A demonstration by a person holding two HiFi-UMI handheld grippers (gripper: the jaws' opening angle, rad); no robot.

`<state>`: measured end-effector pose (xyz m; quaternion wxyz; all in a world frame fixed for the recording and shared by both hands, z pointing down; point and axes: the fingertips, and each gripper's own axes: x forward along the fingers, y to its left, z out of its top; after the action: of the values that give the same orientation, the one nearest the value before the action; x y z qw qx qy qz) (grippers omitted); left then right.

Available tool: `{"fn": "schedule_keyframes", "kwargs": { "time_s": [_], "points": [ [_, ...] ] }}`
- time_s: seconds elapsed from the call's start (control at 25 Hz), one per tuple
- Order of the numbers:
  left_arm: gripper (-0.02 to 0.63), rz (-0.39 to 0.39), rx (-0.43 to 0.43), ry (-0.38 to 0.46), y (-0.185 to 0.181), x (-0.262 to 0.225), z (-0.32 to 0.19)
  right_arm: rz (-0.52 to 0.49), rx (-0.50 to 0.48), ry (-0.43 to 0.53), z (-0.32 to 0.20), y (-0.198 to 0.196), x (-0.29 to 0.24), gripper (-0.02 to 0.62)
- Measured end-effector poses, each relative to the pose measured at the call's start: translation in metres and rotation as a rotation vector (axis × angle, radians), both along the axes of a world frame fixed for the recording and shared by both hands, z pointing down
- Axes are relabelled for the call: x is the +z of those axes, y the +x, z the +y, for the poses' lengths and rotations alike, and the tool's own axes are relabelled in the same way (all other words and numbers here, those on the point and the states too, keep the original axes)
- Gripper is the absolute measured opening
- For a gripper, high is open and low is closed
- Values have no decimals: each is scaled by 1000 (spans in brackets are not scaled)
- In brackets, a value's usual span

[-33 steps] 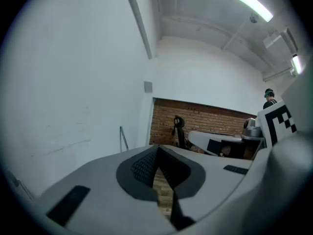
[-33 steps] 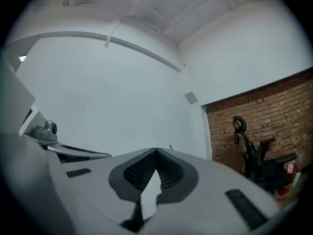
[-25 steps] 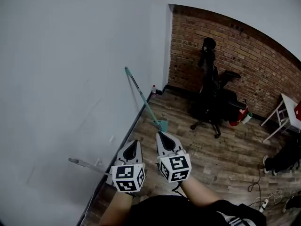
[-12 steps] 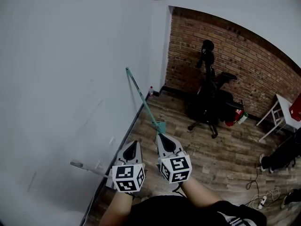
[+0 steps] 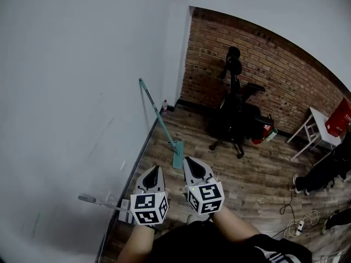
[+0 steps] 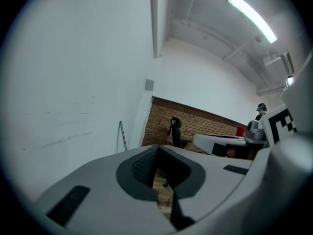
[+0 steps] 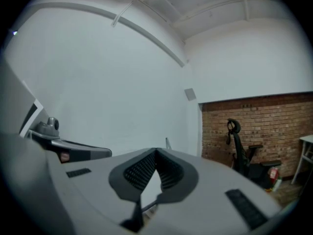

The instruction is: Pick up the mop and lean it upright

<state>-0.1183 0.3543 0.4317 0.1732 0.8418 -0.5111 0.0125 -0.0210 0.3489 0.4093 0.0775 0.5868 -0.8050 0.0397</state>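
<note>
The fingers (image 6: pixel 139 166) of my left gripper (image 5: pixel 154 170) sit pressed together with nothing between their dark ridged pads. Its pale, smooth plastic shell is held low near my body. Just to its left, a thin grey rod (image 5: pixel 101 203) angles out from the foot of the white wall (image 5: pixel 77 92). I cannot tell what it belongs to.

Ahead of both grippers stands the mop (image 5: pixel 159 116). Its slim teal handle slants up, the top end resting on the matte painted wall. The flat rectangular mop head (image 5: pixel 178 156) lies on the wood-plank floor (image 5: pixel 247 185) close to the skirting. Neither gripper touches it.

My right gripper (image 5: pixel 188 160) is likewise closed on nothing, its ribbed pads meeting at the tip.

I judge the leaning step done: the mop is propped and free-standing. What remains is to keep both grippers clear and see that it holds. A smooth handle on smooth paint could slide sideways, and the flat head may creep on the planks. Any correction would call for a light grip low on the handle.

Farther right, a black office chair (image 5: pixel 233 114) stands before a rough red brick wall (image 5: pixel 274 70), well apart from the mop.
</note>
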Motion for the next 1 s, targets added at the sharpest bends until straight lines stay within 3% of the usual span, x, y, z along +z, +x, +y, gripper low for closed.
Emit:
{"fn": "schedule_keyframes", "kwargs": {
  "time_s": [0.44,1.0],
  "points": [
    [-3,-66,-24,-16,4,8,-55,-51,-8,-17,-59,10,15,12],
    [-3,-113,-90,-25,46,-2,-210,-119,-65,-26,-222,56,13,12]
  ]
}}
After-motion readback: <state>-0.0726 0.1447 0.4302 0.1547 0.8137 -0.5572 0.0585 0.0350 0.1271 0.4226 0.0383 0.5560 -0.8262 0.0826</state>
